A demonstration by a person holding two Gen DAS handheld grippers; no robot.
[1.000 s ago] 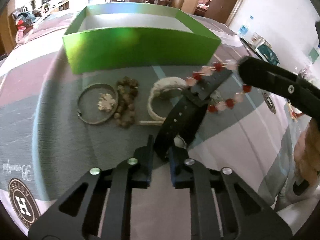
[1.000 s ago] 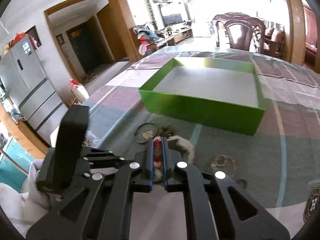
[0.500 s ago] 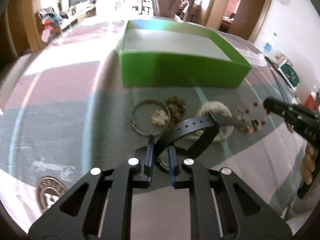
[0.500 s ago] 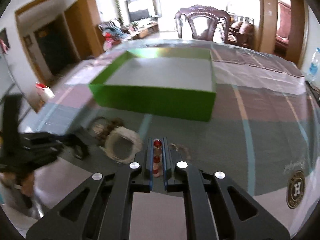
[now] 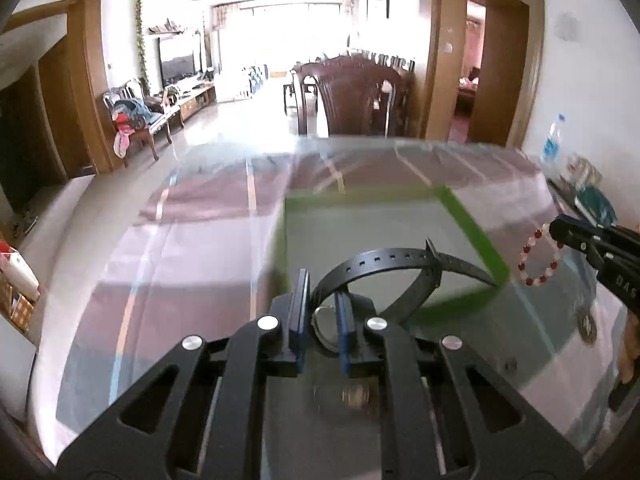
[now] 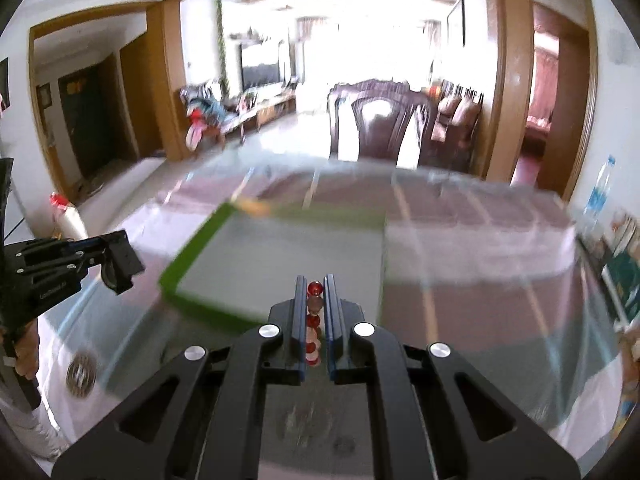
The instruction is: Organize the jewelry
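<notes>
Above the green box [image 5: 468, 220], left gripper [image 5: 322, 312] clamps a watch [image 5: 384, 276], right gripper [image 6: 313, 312] pinches a bead bracelet [image 6: 313, 320], both poised for dropping in.

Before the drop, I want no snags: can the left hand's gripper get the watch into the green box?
Probably yes. The left gripper holds the watch over the green box, whose top is open. The right gripper with the bead bracelet stays off to the side.

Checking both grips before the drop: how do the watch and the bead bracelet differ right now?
The watch is a black strap loop in the left tool; the bead bracelet is a red-and-pale ring hanging from the right tool. Both are pinched, lifted near the green box.
</notes>
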